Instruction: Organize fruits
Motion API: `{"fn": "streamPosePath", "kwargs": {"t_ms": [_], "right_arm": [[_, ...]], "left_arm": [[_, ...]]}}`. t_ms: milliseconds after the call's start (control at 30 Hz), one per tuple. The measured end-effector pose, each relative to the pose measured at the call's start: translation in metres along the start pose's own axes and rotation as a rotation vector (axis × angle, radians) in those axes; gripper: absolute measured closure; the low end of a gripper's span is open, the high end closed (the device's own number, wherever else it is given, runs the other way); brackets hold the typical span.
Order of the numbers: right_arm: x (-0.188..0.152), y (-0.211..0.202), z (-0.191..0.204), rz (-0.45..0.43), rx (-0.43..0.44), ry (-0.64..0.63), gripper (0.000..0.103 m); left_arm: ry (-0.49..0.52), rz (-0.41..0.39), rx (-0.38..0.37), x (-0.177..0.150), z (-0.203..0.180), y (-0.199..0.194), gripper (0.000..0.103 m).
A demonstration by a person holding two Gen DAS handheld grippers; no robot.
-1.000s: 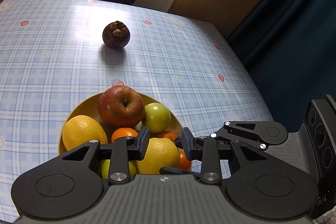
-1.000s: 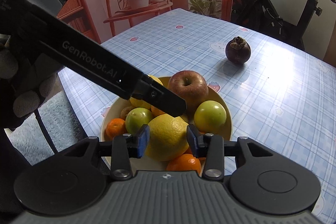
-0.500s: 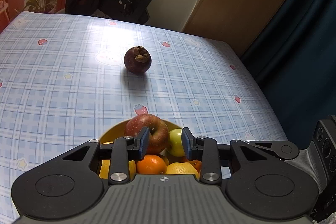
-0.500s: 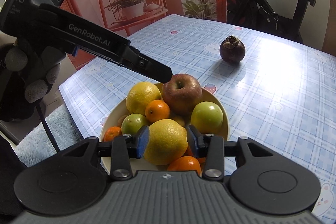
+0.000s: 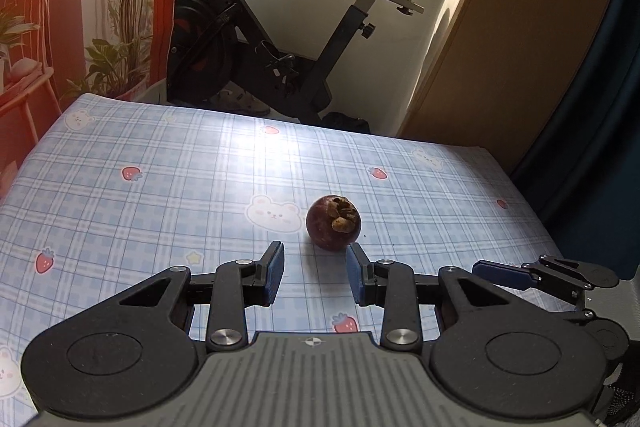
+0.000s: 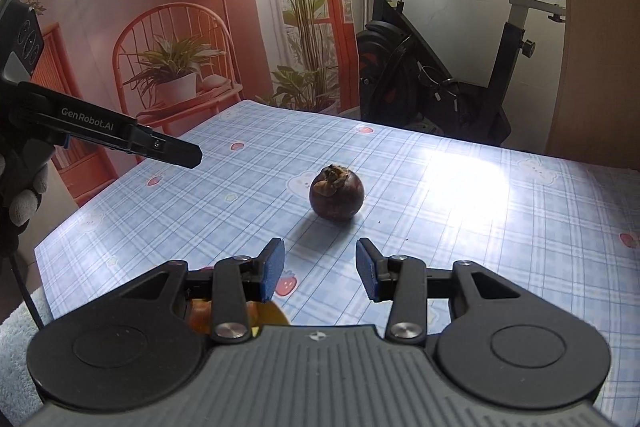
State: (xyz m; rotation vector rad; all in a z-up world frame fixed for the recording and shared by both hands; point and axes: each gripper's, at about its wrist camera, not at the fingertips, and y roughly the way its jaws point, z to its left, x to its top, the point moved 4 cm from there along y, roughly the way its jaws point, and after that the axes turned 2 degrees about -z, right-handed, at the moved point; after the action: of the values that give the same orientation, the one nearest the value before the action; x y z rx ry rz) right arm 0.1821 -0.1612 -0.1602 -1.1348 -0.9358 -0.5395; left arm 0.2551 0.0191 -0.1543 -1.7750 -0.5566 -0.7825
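Observation:
A dark purple mangosteen (image 5: 334, 223) lies alone on the blue checked tablecloth (image 5: 160, 195). My left gripper (image 5: 315, 267) hovers just short of it, open, with nothing between its blue pads. In the right wrist view the same mangosteen (image 6: 337, 195) lies a little beyond my right gripper (image 6: 320, 263), which is also open and empty. A sliver of the yellow fruit bowl (image 6: 274, 314) with an orange fruit (image 6: 200, 315) peeks out under that gripper's left finger. Each view catches the other tool from the side: the right gripper (image 5: 480, 271) and the left gripper (image 6: 194, 157).
An exercise bike (image 5: 288, 67) stands past the table's far edge. A red chair with potted plants (image 6: 176, 67) is at the far left. A wooden door (image 5: 500, 47) and a dark curtain are on the right. A gloved hand (image 6: 22, 203) holds the left tool.
Both grippers have pulled back and tilted up from over the fruit bowl. The bowl has dropped out of view beneath them, and the mangosteen now sits just ahead of both.

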Motion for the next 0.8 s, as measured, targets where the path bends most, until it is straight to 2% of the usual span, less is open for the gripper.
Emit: {"fn": "streamPosePath", "kwargs": {"t_ms": [100,133,233,300,433,567,633,800], "right_arm": [[0.007,0.019,-0.007,-0.011,-0.012,-0.009,0.058],[0.009,0.026,-0.009,-0.014,-0.017,-0.019,0.055],[0.011,0.043,-0.013,-0.029,-0.026,-0.051,0.048],[0.011,0.056,-0.016,-0.023,-0.020,-0.068,0.048],[0.009,0.081,-0.021,0.002,0.004,-0.095,0.048],[0.005,0.101,-0.022,0.020,0.048,-0.110,0.043],[0.003,0.109,-0.021,0.020,0.077,-0.109,0.041],[0.004,0.126,-0.022,0.027,0.100,-0.101,0.038]], "left_arm": [[-0.004,-0.017,0.008,0.010,0.002,0.014,0.067],[-0.005,-0.020,0.007,0.014,0.002,0.021,0.067],[0.001,-0.007,0.009,0.018,0.002,0.038,0.067],[-0.012,0.007,0.006,0.020,0.004,0.049,0.067],[-0.040,0.019,0.002,0.026,0.009,0.073,0.066],[-0.074,0.043,-0.031,0.030,0.008,0.095,0.063],[-0.072,0.054,-0.036,0.030,0.006,0.103,0.059],[-0.068,0.075,-0.058,0.028,0.000,0.119,0.055]]}}
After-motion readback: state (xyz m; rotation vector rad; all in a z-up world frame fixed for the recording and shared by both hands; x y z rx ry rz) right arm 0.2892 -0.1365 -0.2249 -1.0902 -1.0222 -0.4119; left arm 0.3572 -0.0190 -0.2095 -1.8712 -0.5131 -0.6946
